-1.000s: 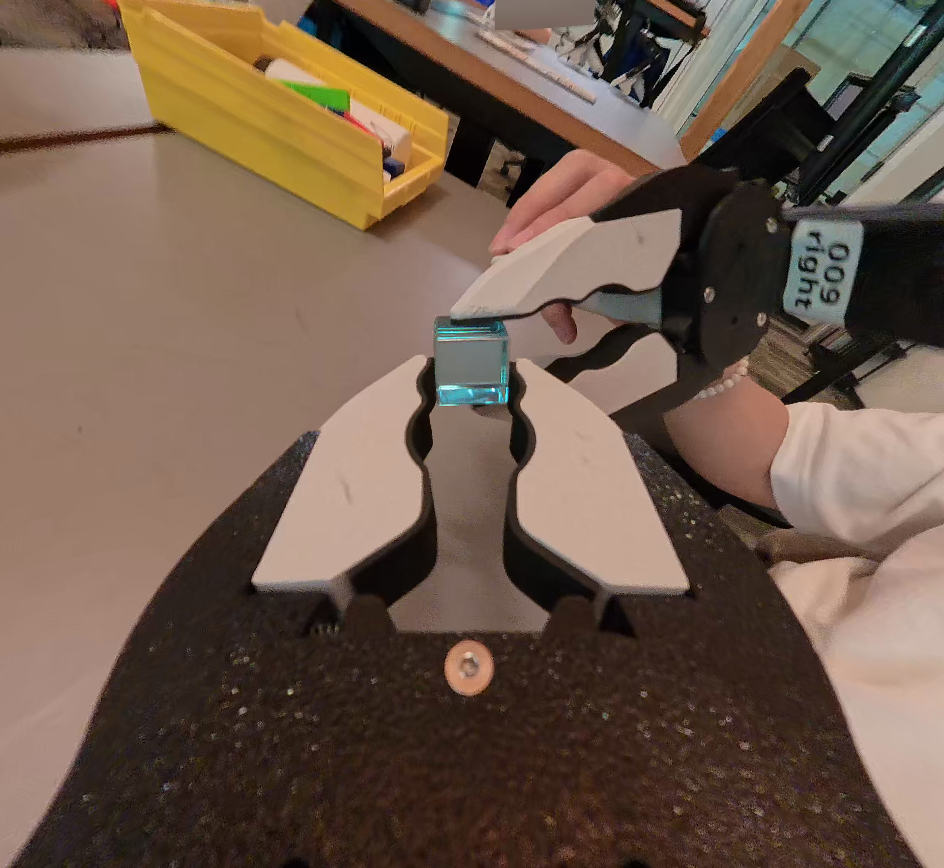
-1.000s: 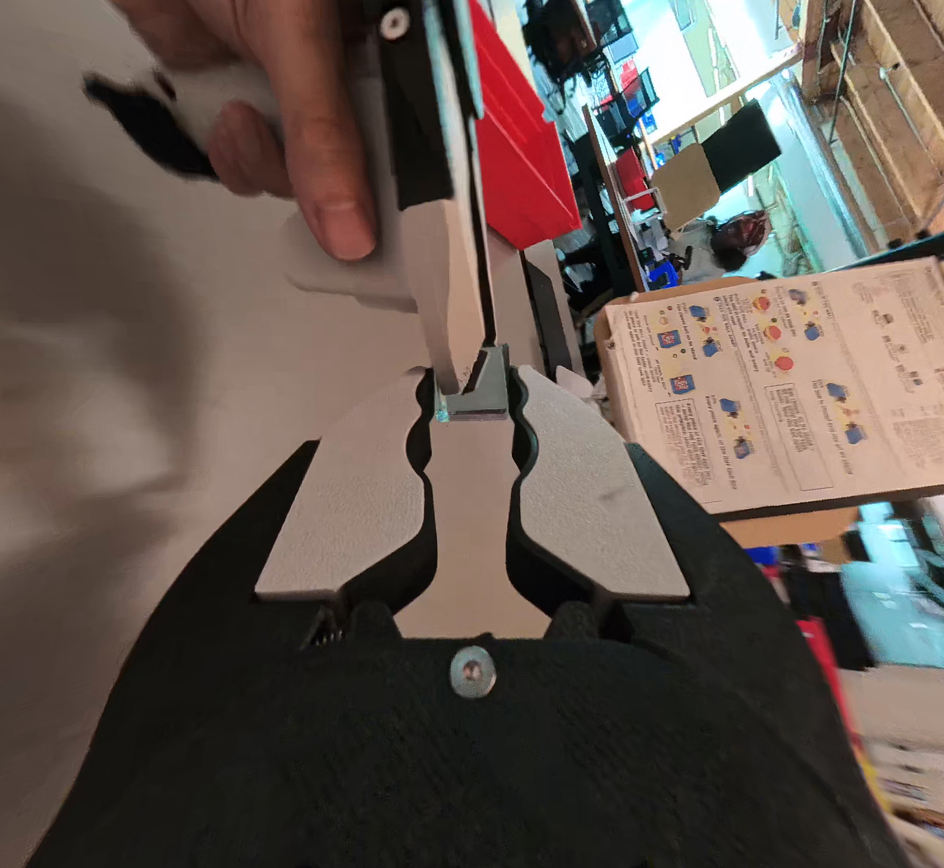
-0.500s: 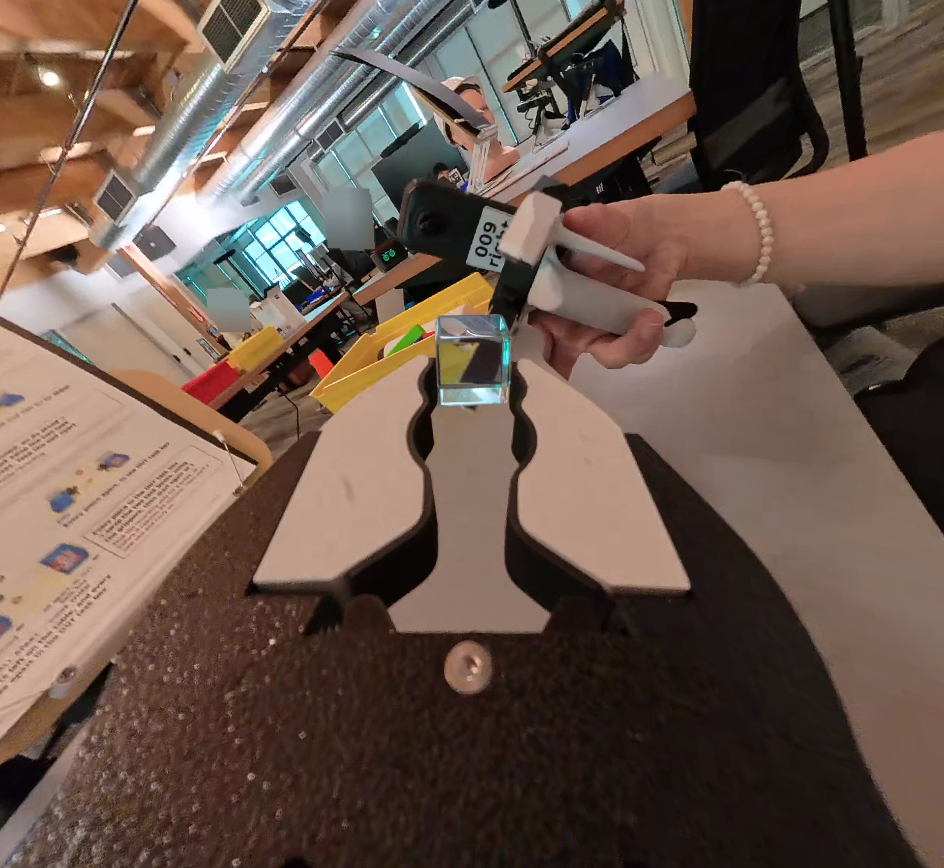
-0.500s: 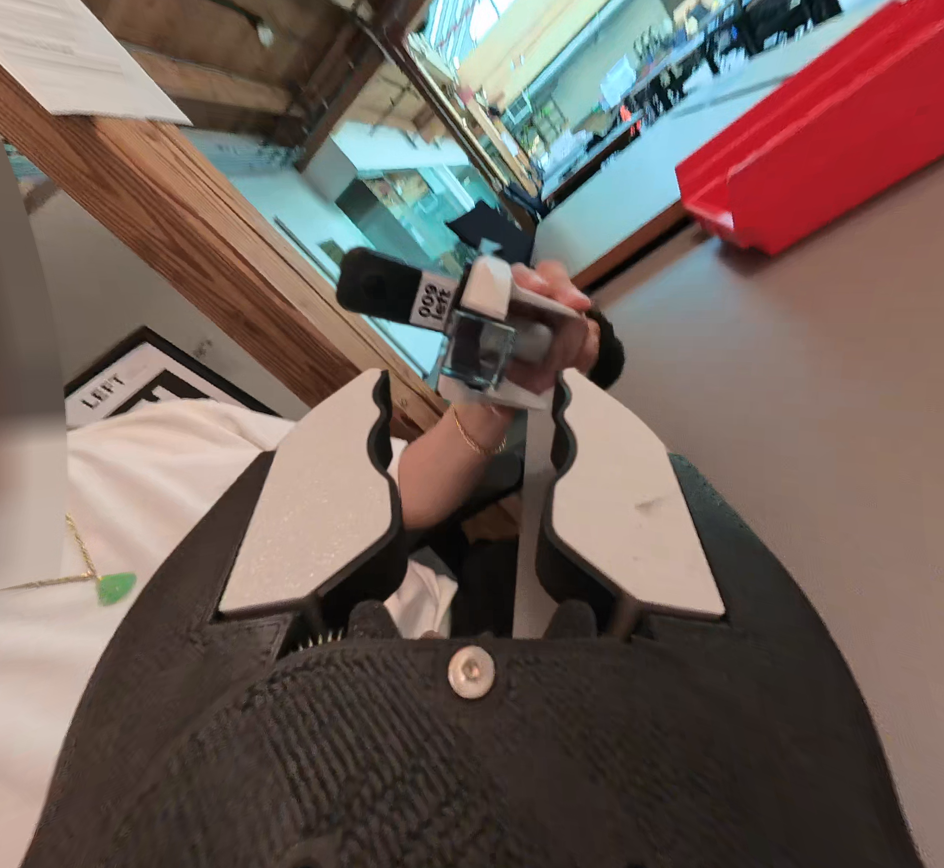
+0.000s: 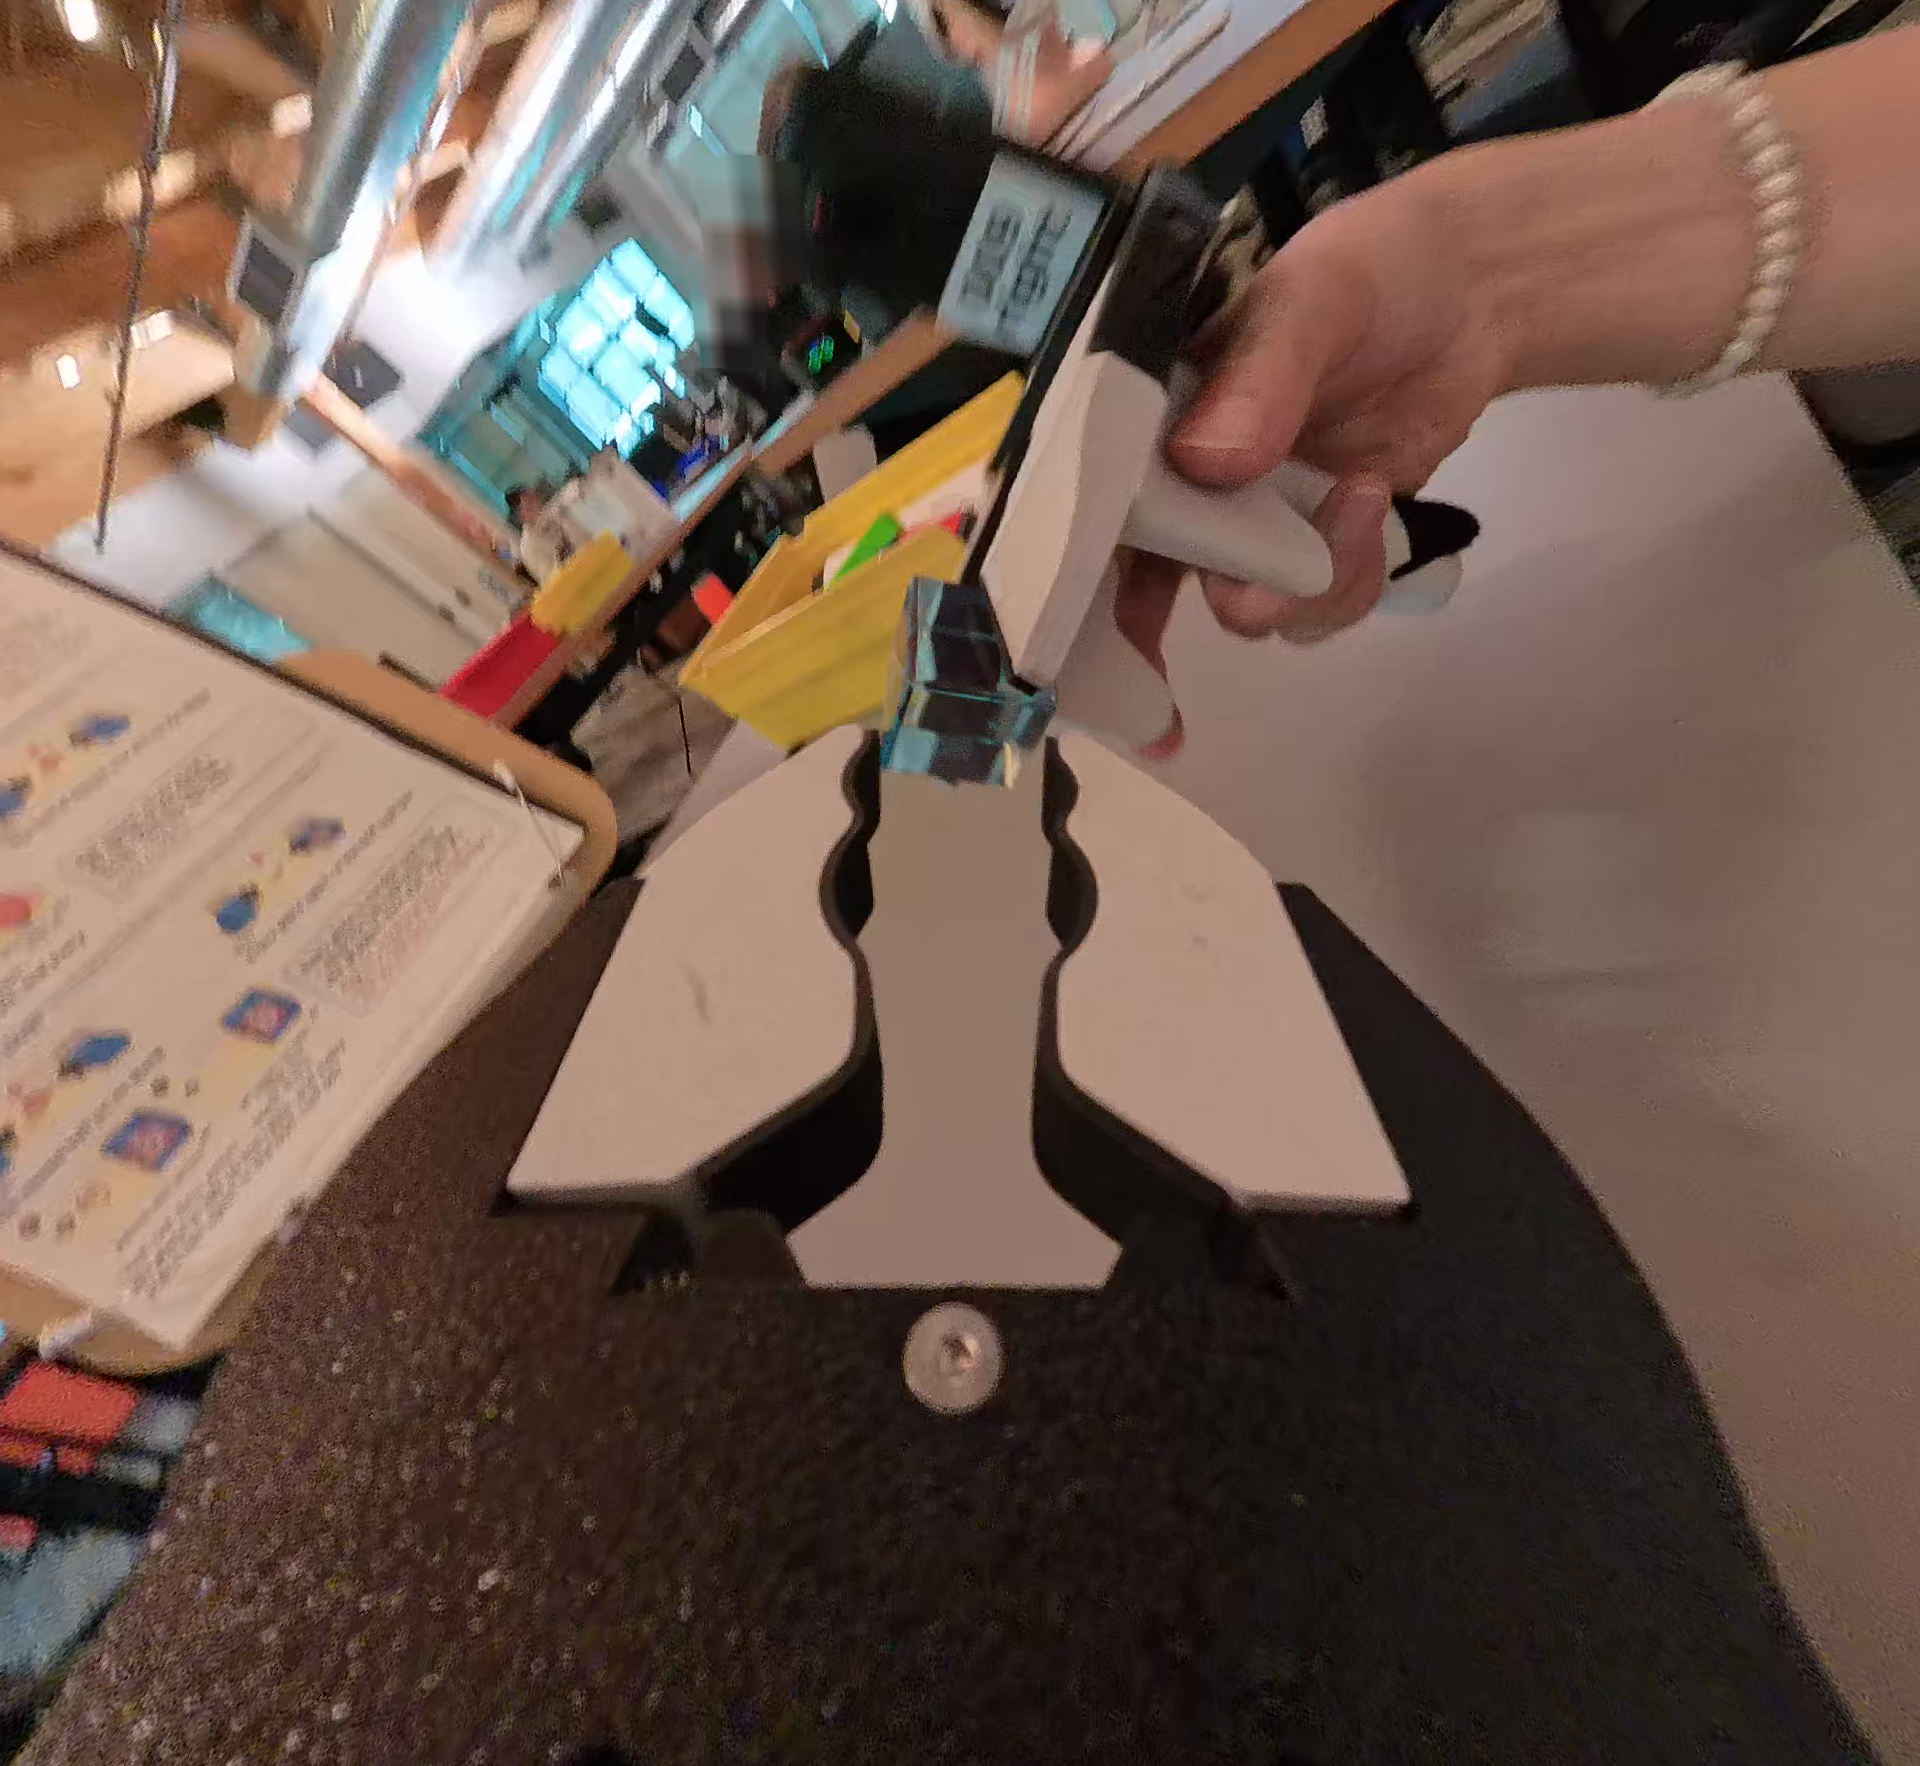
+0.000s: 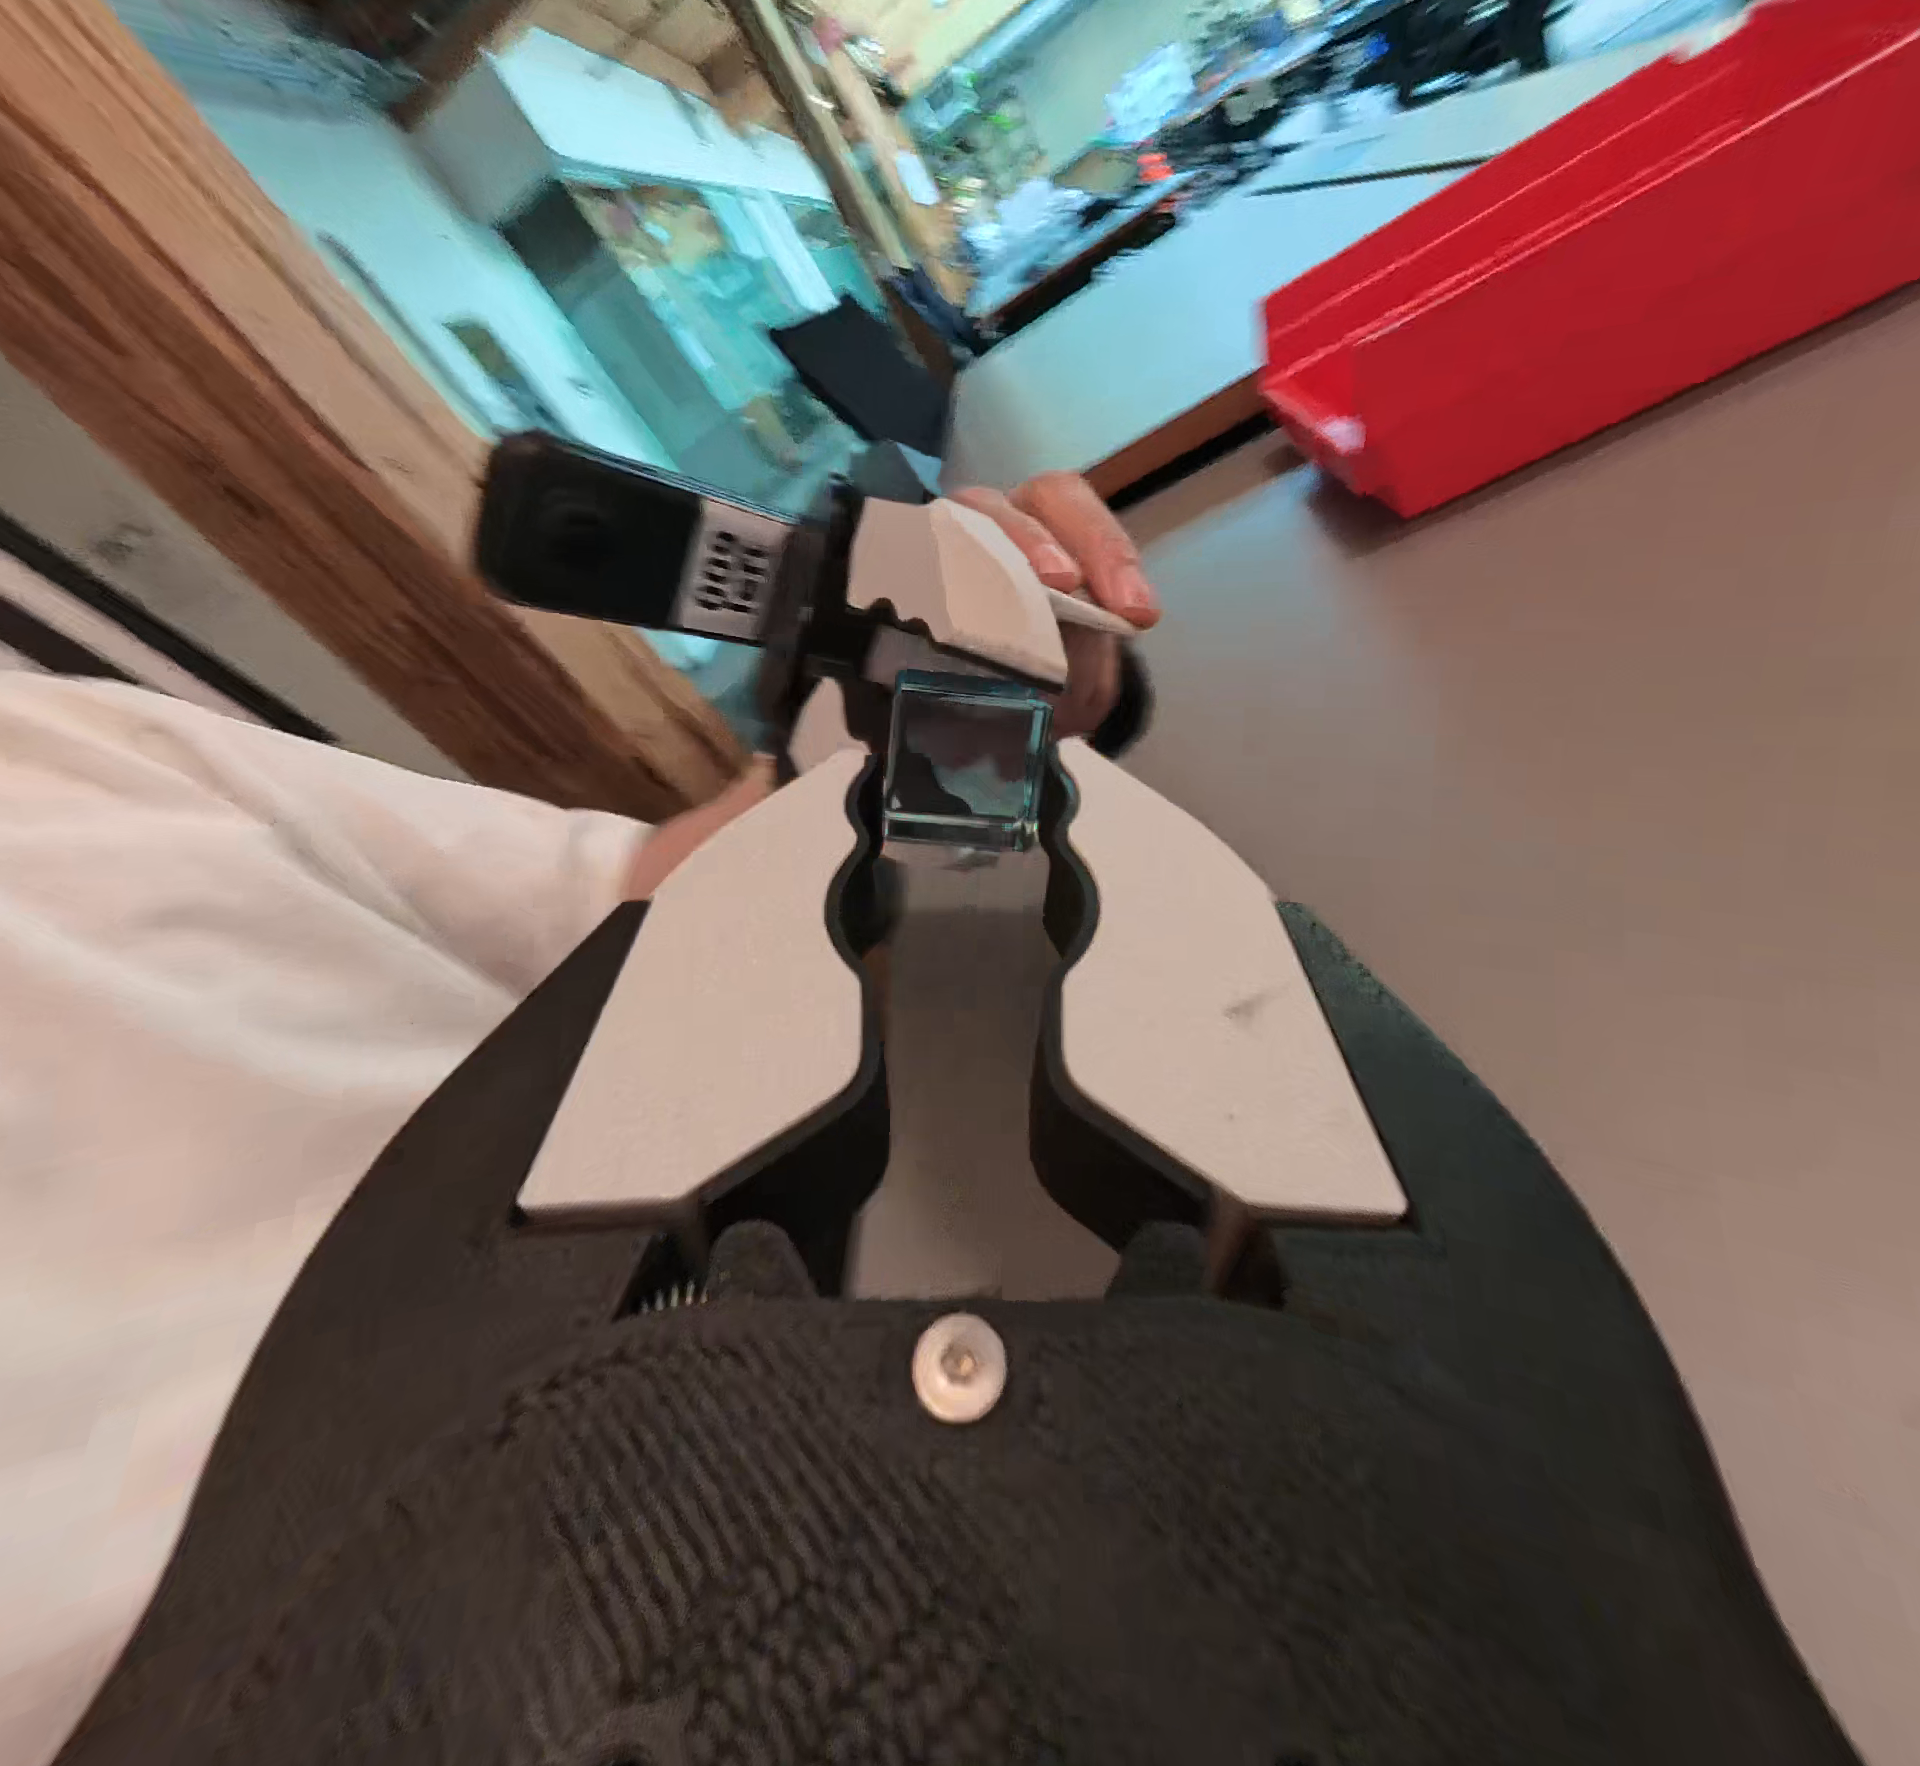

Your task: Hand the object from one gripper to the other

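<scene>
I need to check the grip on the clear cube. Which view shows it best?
The right wrist view: the clear cube faces the camera squarely, sharp, between the right gripper jaws, the left gripper above it. The left wrist view shows the cube tilted, slightly blurred, at its own jaw tips.

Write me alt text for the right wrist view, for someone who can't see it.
A small clear glass cube sits between the tips of the right gripper, while the left gripper, held in a hand, meets it from the far side. Behind them lie a grey table and a red bin.
</scene>
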`<state>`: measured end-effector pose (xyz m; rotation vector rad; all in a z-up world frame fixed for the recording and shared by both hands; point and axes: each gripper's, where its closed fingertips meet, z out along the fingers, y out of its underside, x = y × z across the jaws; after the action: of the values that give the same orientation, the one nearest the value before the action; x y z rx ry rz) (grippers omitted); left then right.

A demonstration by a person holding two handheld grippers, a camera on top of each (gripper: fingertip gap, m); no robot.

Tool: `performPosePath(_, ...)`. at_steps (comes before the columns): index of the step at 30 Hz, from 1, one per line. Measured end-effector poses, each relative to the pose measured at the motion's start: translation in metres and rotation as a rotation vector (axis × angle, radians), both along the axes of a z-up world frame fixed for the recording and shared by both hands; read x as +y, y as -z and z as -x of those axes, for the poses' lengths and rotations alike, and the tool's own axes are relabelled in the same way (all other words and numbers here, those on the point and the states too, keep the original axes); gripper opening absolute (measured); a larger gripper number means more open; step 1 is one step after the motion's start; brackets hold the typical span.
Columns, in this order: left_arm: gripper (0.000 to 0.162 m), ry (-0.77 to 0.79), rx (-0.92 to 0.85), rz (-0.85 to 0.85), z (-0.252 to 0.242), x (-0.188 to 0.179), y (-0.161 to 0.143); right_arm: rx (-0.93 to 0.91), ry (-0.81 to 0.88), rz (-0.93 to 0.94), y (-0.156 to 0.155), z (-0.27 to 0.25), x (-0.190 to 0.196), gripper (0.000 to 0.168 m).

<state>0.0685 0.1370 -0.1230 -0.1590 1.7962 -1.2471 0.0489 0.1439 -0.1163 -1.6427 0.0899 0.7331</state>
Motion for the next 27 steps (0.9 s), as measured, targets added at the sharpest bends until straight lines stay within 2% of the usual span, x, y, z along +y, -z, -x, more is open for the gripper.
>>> performPosePath(1,0.037,-0.033,0.044,-0.001,-0.003,0.004,0.004,-0.114,0.082,0.022,0.003,-0.010,0.001,0.029)
performPosePath(2,0.048,-0.058,0.102,0.012,-0.006,0.008,0.007,-0.241,0.189,0.050,0.006,-0.024,0.001,0.029)
performPosePath(4,0.059,-0.092,0.242,0.108,-0.010,0.014,0.008,-0.461,0.347,0.086,0.003,-0.045,-0.004,0.029)
performPosePath(7,0.058,-0.139,0.450,0.348,-0.013,0.015,-0.005,-0.798,0.522,0.115,-0.004,-0.064,-0.011,0.029)
performPosePath(10,0.052,-0.186,0.638,0.517,-0.013,0.010,-0.008,-1.127,0.563,0.192,0.004,-0.067,-0.009,0.029)
performPosePath(14,0.052,-0.193,0.789,0.562,-0.010,0.003,0.003,-1.460,0.538,0.217,0.012,-0.055,-0.001,0.029)
performPosePath(18,0.049,-0.186,0.855,0.597,-0.012,0.003,0.011,-1.568,0.501,0.239,0.017,-0.046,0.005,0.029)
performPosePath(20,0.041,-0.158,0.874,0.621,-0.011,0.002,0.011,-1.596,0.499,0.250,0.017,-0.046,0.005,0.029)
performPosePath(27,0.034,-0.122,0.910,0.651,-0.013,0.003,0.017,-1.598,0.474,0.263,0.020,-0.043,0.007,0.029)
